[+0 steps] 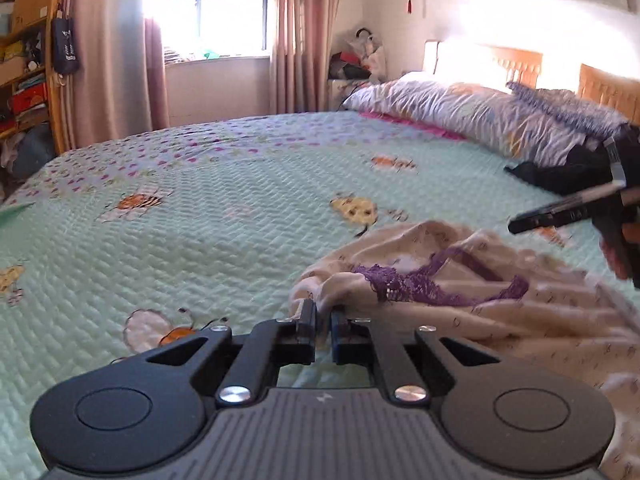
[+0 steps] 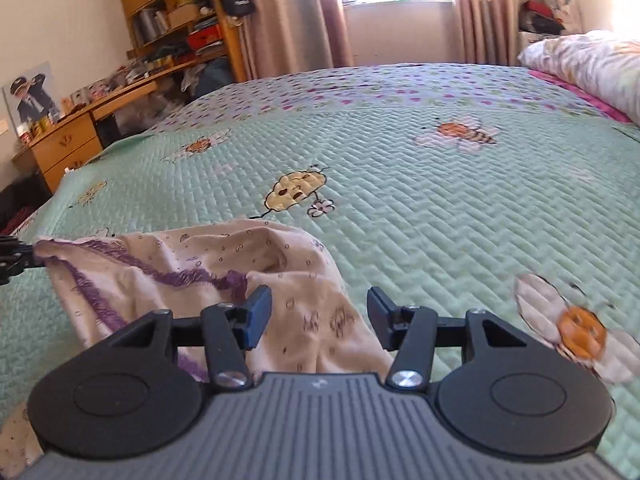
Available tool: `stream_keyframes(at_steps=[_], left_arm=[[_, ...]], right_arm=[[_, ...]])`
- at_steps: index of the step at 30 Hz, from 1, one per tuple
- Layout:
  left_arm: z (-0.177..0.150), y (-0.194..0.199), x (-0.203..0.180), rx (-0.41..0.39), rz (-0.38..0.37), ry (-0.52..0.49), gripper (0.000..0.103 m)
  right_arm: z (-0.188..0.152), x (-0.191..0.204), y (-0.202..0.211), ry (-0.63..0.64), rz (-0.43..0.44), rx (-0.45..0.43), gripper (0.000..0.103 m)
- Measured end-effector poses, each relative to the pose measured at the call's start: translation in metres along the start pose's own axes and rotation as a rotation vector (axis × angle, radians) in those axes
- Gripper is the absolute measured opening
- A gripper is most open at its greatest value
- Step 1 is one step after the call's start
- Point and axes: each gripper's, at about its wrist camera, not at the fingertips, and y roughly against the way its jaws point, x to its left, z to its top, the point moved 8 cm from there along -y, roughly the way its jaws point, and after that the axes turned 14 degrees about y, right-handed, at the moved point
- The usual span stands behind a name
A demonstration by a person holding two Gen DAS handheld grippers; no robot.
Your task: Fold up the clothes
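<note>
A cream garment [image 1: 500,304] with small prints and purple lace trim [image 1: 416,280] lies crumpled on the green quilted bed. My left gripper [image 1: 323,320] is shut on the garment's left edge. In the right wrist view the same garment [image 2: 240,280] lies under and ahead of my right gripper [image 2: 318,312], which is open, with its fingers just above the cloth. The right gripper also shows in the left wrist view [image 1: 560,212], above the garment's far side. The left gripper's tip [image 2: 16,256] holds the garment's corner at the left edge.
The green bedspread [image 1: 200,220] with bee and flower prints spreads far ahead. A rolled duvet [image 1: 480,116] and a dark garment [image 1: 560,176] lie at the headboard side. Wooden shelves and a desk [image 2: 100,112] stand beyond the bed, and curtains hang by the window.
</note>
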Motion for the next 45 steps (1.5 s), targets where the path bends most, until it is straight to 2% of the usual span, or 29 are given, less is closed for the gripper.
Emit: stream_keyframes(at_steps=[4,5,6,10,12,16,21,22,24,26,28,32,35,38,41,43,45], left_arm=[[-0.01,-0.001,0.004,0.015,0.003,0.02,0.007],[-0.011,-0.002,0.006,0.02,0.009,0.03,0.007],[-0.013,-0.003,0.008,0.026,0.014,0.04,0.007],[-0.01,0.002,0.008,0.017,0.04,0.054,0.007],[-0.002,0.012,0.002,-0.009,0.036,0.056,0.007],[0.015,0.034,-0.012,-0.06,0.028,0.06,0.007],[0.036,0.061,-0.028,-0.125,0.018,0.064,0.007],[0.043,0.073,-0.033,-0.151,0.019,0.062,0.007],[0.057,0.104,-0.041,-0.212,0.02,0.063,0.008],[0.073,0.139,-0.046,-0.279,0.022,0.071,0.008],[0.09,0.184,-0.048,-0.351,0.05,0.088,0.008],[0.122,0.298,-0.059,-0.525,0.144,0.072,0.008],[0.143,0.393,-0.078,-0.66,0.211,0.034,0.008],[0.164,0.461,-0.103,-0.741,0.275,-0.042,0.009],[0.187,0.491,-0.121,-0.768,0.336,-0.102,0.009],[0.202,0.486,-0.121,-0.749,0.372,-0.124,0.01],[0.213,0.465,-0.114,-0.708,0.409,-0.126,0.01]], right_arm=[[0.008,0.001,-0.043,0.058,0.028,0.046,0.054],[0.008,0.003,-0.048,0.069,0.03,0.054,0.041],[0.006,0.006,-0.049,0.077,0.03,0.06,0.009],[0.008,0.014,-0.012,0.099,-0.066,-0.026,0.008],[0.014,0.018,0.025,0.118,-0.125,-0.097,0.008],[0.025,0.033,0.092,0.318,-0.335,-0.19,0.006],[0.036,0.041,0.145,0.437,-0.439,-0.212,0.006],[0.039,0.044,0.155,0.458,-0.473,-0.225,0.006],[0.051,0.054,0.186,0.424,-0.47,-0.321,0.007],[0.063,0.073,0.21,0.453,-0.477,-0.376,0.006],[0.08,0.096,0.244,0.468,-0.477,-0.479,0.006],[0.119,0.137,0.327,0.444,-0.492,-0.716,0.006],[0.136,0.162,0.389,0.445,-0.517,-0.852,0.006],[0.151,0.179,0.442,0.437,-0.515,-0.948,0.007],[0.17,0.186,0.475,0.419,-0.48,-0.99,0.007],[0.183,0.184,0.48,0.411,-0.459,-0.984,0.007],[0.195,0.175,0.468,0.395,-0.443,-0.945,0.007]])
